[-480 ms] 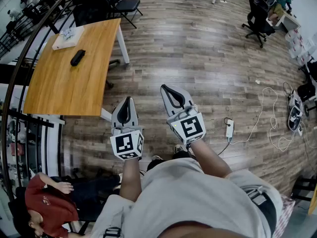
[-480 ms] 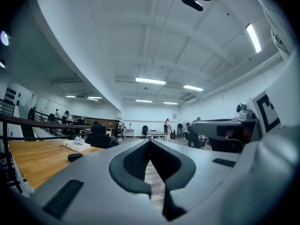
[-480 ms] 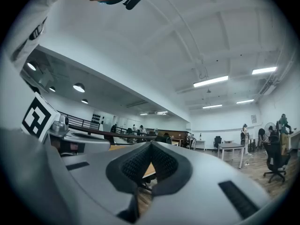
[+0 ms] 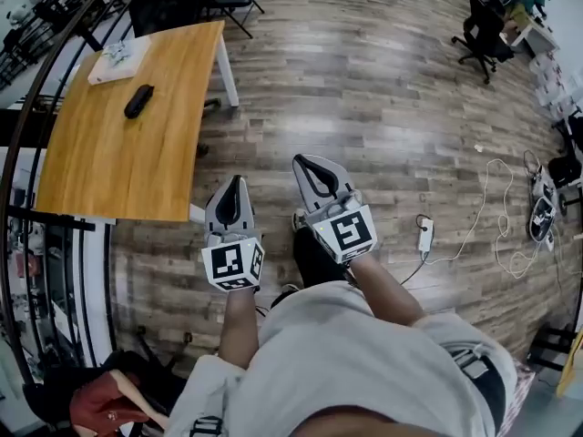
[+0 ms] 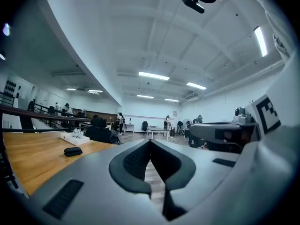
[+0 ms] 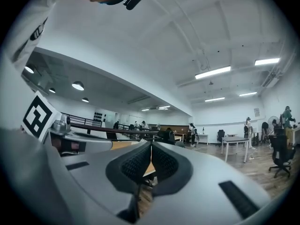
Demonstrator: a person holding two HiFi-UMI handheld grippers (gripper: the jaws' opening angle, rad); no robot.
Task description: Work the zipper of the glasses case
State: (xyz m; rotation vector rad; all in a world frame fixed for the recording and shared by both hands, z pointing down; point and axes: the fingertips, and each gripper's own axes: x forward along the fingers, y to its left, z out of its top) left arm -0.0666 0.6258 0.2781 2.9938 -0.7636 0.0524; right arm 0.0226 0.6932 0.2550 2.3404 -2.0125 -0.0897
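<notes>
A black glasses case (image 4: 138, 101) lies on the wooden table (image 4: 118, 162) at the upper left of the head view; the left gripper view shows the case (image 5: 73, 151) small, on the tabletop at its left. Both grippers hang level over the wood floor, well short of the table and apart from the case. My left gripper (image 4: 239, 181) is shut with nothing between its jaws, and my right gripper (image 4: 301, 161) beside it is shut and empty too. In the gripper views the left gripper (image 5: 150, 142) and right gripper (image 6: 151, 145) show their pads meeting.
A white box (image 4: 118, 60) with a crumpled item sits at the table's far end. A black railing (image 4: 36, 126) runs along the table's left side. Office chairs (image 4: 478, 30) stand at the back right; a power strip (image 4: 424, 235) and white cables (image 4: 496, 208) lie on the floor at right. A person in red (image 4: 109, 403) is at lower left.
The view has shifted slightly toward the table. The person in red at lower left has moved lower in the view. Both grippers stay shut in much the same place.
</notes>
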